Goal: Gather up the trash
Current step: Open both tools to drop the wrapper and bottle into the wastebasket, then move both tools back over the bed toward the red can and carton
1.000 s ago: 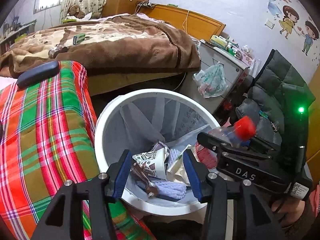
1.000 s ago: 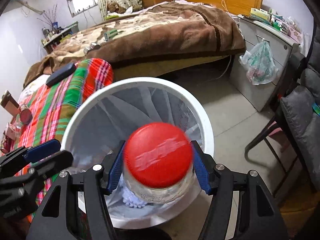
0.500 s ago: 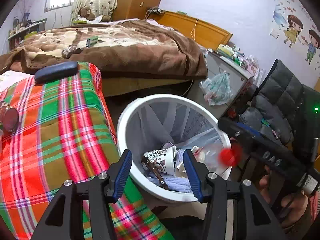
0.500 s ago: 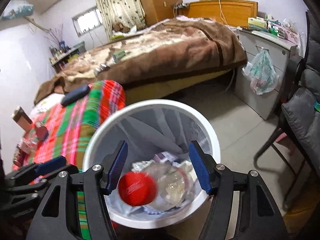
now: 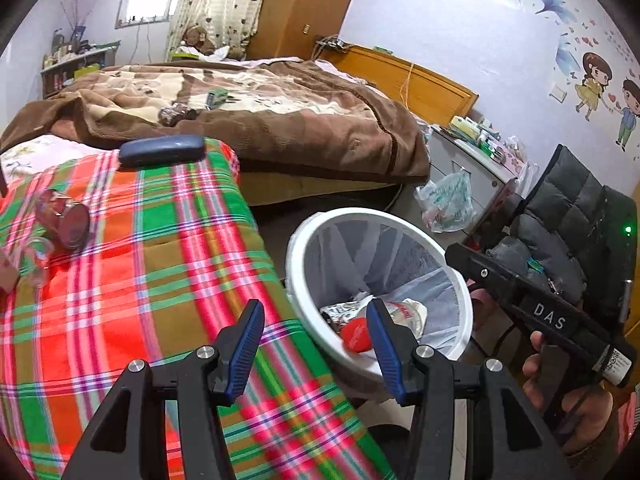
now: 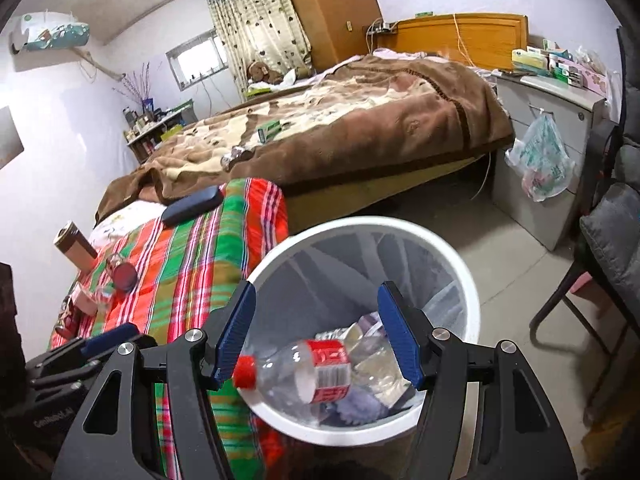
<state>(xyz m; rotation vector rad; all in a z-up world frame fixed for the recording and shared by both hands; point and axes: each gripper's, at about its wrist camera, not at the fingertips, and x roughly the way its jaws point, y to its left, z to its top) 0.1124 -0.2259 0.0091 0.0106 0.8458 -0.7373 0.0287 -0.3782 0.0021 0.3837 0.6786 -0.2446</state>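
We hold the right gripper (image 6: 316,332) above the white bin (image 6: 472,300), its blue fingers (image 6: 398,332) spread wide with nothing between them. A clear plastic bottle (image 6: 308,372) with a red cap (image 6: 245,372) and red label lies on its side in the bin, cap toward the near-left rim, resting on crumpled wrappers and other trash. The bin has a thin plastic liner.

Our left gripper (image 5: 316,344) hangs over the edge of the plaid blanket (image 5: 160,272), just left of the bin (image 5: 296,264); its fingers (image 5: 248,344) are also wide apart and hold nothing. From this view the bottle (image 5: 404,312) shows low in the bin, partly hidden by the right finger, and the right gripper's black body (image 5: 536,308) reaches in from the right, above the far rim.

On the plaid blanket lie a dark case (image 5: 162,151) at the far end and a red-lidded jar (image 5: 66,218) on its side near the left edge. Beyond is a bed with a brown blanket (image 5: 280,120). A plastic bag (image 6: 542,160) hangs from the grey cabinet (image 6: 560,128), and a dark chair (image 5: 576,216) stands right of the bin.
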